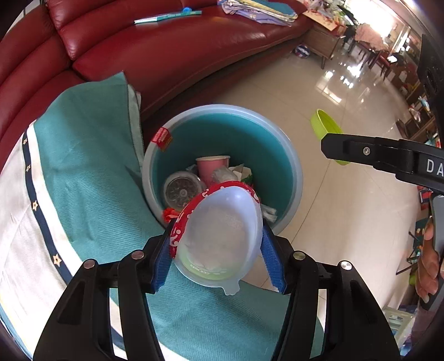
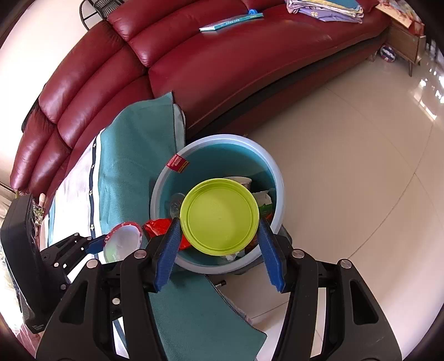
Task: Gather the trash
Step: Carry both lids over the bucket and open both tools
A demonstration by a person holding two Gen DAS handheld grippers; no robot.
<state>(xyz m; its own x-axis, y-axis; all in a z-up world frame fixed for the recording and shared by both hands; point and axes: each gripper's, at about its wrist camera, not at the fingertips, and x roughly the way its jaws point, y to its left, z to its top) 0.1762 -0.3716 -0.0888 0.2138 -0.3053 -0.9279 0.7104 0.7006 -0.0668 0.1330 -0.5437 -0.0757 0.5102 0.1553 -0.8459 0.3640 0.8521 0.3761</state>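
Note:
My left gripper is shut on a red-patterned plastic cup with a clear domed lid, tilted just short of the near rim of a blue bin. The bin holds a pink paper cup, a clear round lid and wrappers. My right gripper is shut on a lime green plastic lid, directly over the same bin. The left gripper with its cup shows at the left of the right wrist view. The right gripper's finger and the green lid show at the right of the left wrist view.
The bin stands against a teal cloth with a white, star-trimmed border that drapes beside a dark red leather sofa. A book and folded laundry lie on the sofa. Glossy tiled floor spreads to the right.

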